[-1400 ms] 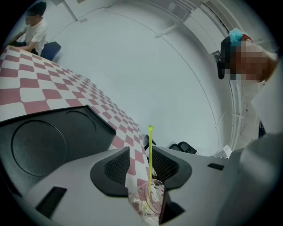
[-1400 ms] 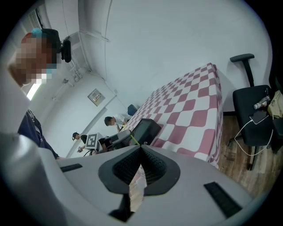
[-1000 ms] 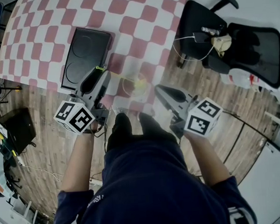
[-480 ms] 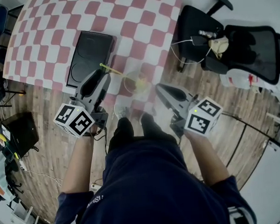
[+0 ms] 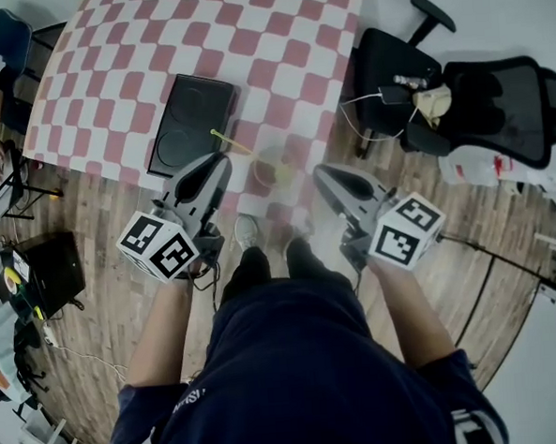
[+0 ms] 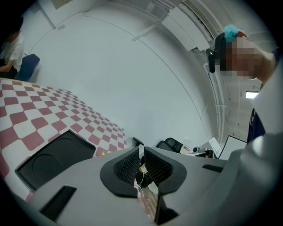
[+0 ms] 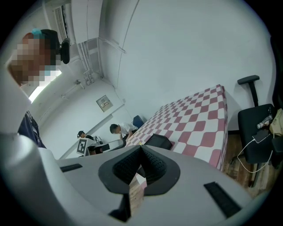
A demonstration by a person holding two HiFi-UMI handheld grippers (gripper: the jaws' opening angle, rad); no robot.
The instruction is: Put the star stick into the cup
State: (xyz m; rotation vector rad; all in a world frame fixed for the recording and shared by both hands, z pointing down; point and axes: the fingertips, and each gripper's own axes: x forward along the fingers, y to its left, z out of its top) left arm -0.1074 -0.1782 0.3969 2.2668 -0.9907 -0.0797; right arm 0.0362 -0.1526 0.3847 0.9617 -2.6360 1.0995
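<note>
A clear cup (image 5: 273,168) stands near the front edge of the red-and-white checked table (image 5: 248,40). The yellow star stick (image 5: 233,144) leans out of it toward the upper left, over the corner of a black tray (image 5: 189,123). My left gripper (image 5: 220,160) hangs just short of the stick's free end and does not touch it. Its jaws are closing to a narrow slit, with nothing between them in the left gripper view (image 6: 141,150). My right gripper (image 5: 320,172) hovers right of the cup, shut and empty (image 7: 140,148).
The black tray (image 6: 53,159) lies left of the cup. A black office chair (image 5: 477,101) with a cable and small items stands to the right on the wooden floor. People sit at desks beyond the table's far left.
My left gripper has drawn back a little from the stick's end, which stays leaning in the cup. My right gripper has barely moved. The head view has shifted.
</note>
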